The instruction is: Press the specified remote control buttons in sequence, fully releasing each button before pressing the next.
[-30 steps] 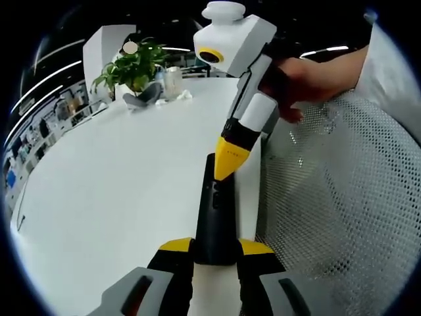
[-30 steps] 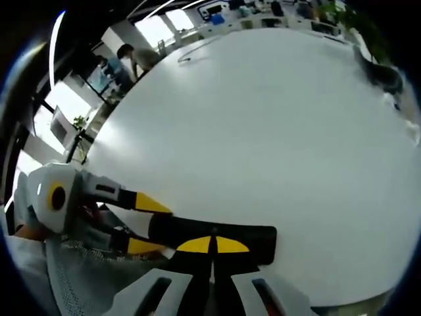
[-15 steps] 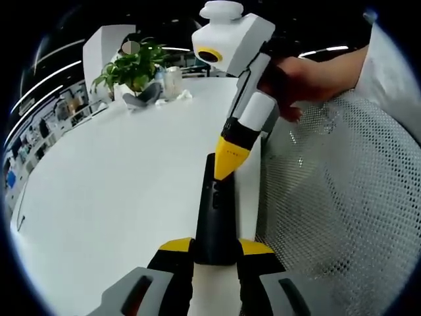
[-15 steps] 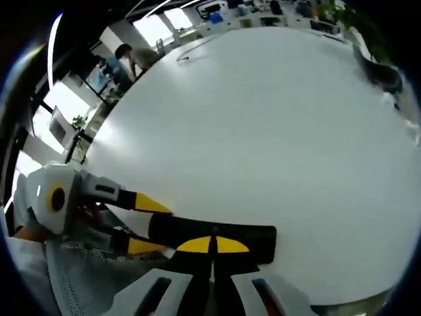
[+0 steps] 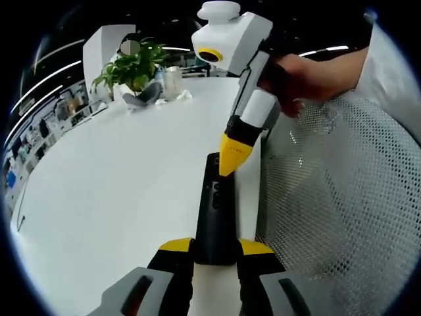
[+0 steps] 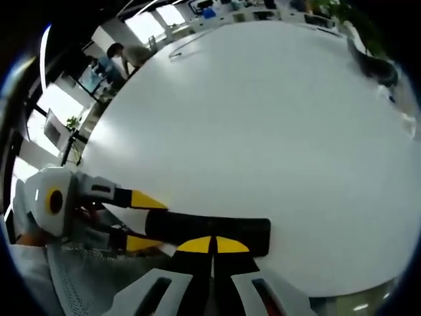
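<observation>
A black remote control (image 5: 214, 210) lies lengthwise over the white table (image 5: 118, 184), near its right edge. My left gripper (image 5: 214, 245) is shut on its near end, one yellow jaw on each side. My right gripper (image 5: 228, 158) comes down from the upper right with its yellow tips shut together, pointing at the remote's far end, just above or barely touching it. In the right gripper view the remote (image 6: 223, 227) lies crosswise right beyond my right gripper (image 6: 212, 245), and the left gripper (image 6: 156, 225) clamps its left end.
A potted plant (image 5: 131, 66) and small items stand at the table's far end. A white mesh chair back (image 5: 335, 197) is close on the right, with a person's hand (image 5: 296, 72) above it. A thin cable (image 6: 197, 43) lies far across the table (image 6: 263, 118).
My right gripper's shut tip has risen slightly from the remote's far end. The left gripper and the remote have stayed still.
</observation>
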Demonstrator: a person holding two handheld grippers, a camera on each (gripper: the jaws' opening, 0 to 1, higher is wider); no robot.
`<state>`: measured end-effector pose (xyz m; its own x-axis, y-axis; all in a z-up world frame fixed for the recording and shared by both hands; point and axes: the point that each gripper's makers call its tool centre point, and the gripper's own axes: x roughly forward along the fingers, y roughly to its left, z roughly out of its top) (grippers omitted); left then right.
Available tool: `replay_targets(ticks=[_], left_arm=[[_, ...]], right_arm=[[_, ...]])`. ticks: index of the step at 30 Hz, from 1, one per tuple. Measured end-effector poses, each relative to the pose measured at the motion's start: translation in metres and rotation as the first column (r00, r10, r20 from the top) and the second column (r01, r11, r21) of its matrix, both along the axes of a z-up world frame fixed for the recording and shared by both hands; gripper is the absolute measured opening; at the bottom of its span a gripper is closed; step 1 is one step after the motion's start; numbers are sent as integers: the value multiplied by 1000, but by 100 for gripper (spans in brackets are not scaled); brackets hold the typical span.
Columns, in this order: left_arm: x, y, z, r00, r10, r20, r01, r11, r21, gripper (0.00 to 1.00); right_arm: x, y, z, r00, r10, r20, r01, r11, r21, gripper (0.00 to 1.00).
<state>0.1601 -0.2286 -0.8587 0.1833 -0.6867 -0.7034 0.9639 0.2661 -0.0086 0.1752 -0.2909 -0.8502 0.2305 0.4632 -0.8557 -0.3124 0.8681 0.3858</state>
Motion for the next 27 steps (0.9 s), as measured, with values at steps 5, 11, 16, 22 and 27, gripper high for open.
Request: replay_targets(ticks=[5, 11, 16, 22, 27], left_arm=[[0, 0, -1, 1000, 0, 0, 0, 1000, 0, 25], [1, 0, 0, 1000, 1, 0, -1, 1000, 0, 25], [1, 0, 0, 1000, 1, -1, -1, 1000, 0, 25], [1, 0, 0, 1000, 2, -1, -2, 1000, -1, 25], [0, 0, 0, 1000, 2, -2, -2, 1000, -2, 25]], right_arm=[[-1, -4, 0, 1000, -12, -11, 12, 1000, -14, 0], [-3, -8, 0, 999, -25, -26, 24, 999, -30, 0], [-3, -9, 0, 1000, -20, -24, 19, 999, -40, 0], [-3, -8, -1, 1000, -3, -11, 2, 998, -58, 0], [-4, -8, -2, 1000, 22, 3, -22, 996, -85, 0]])
